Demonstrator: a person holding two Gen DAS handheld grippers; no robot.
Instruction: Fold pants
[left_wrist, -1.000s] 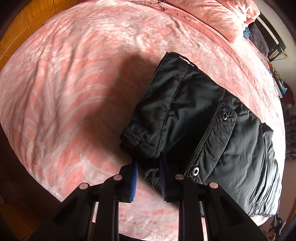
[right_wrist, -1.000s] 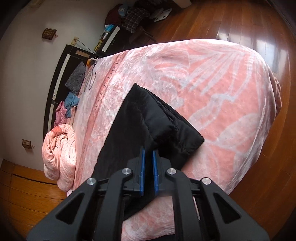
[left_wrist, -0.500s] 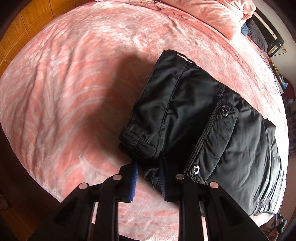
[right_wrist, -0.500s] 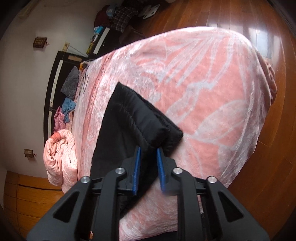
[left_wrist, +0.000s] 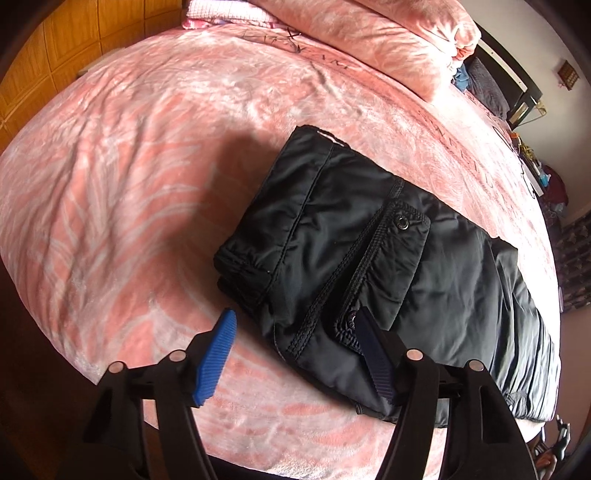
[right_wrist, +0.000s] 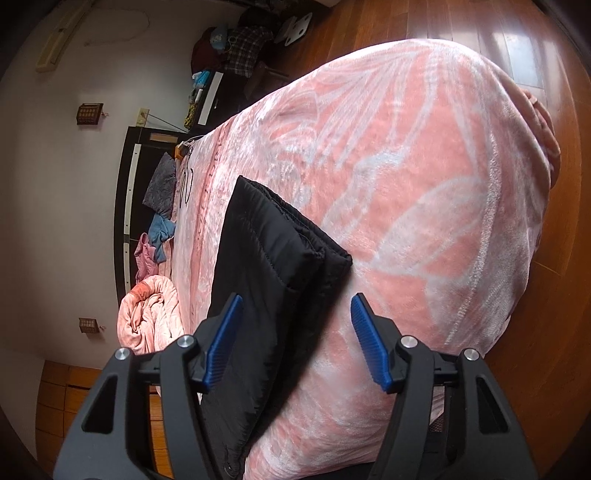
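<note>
Left wrist view shows the left hand-held gripper opening, released, its pad over the folded pants near the bed edge, so withdrawing could snag the pocket flap and undo the fold.

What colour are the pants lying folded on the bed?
Black. The pants show best in the left wrist view, against the pink blanket.

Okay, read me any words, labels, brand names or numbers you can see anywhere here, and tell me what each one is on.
Nothing reads clearly.
Dark lettering along the pink blanket border: distorted, unreadable.
Small white tag at the black pants top edge: too small to read.
Snap button on the pocket flap: any embossing is too small.
No numbers or signs.
</note>
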